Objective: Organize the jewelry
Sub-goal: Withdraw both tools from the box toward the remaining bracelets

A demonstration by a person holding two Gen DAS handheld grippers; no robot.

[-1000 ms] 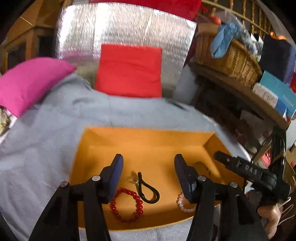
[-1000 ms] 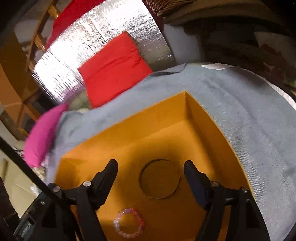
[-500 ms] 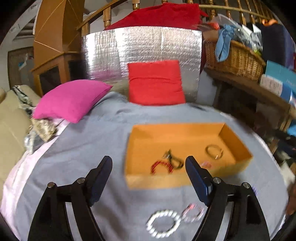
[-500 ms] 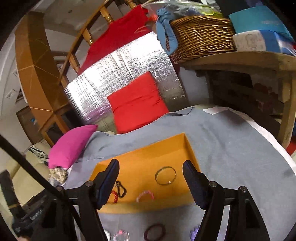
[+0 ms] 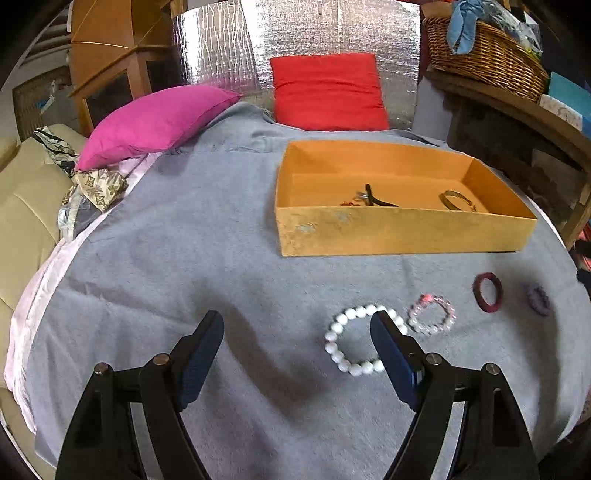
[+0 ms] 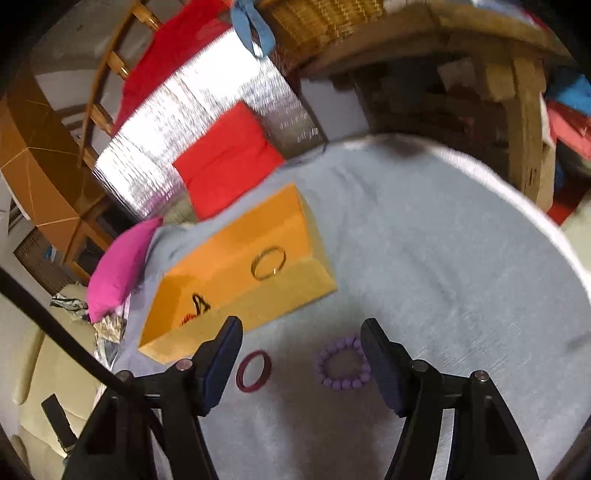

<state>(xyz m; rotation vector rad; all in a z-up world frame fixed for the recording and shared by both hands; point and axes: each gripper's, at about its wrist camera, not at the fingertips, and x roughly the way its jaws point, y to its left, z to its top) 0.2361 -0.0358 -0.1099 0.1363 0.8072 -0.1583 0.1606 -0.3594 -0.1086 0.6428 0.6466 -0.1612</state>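
On the grey blanket, short of the orange box, I've pulled both grippers back. My left gripper stands spread beside the white bead bracelet. My right gripper, jaws just narrowing yet empty, frames the purple bracelet.

Ahead of the tongs, a matt cardboard box sits on soft grey cloth, backed by crinkled glossy foil.
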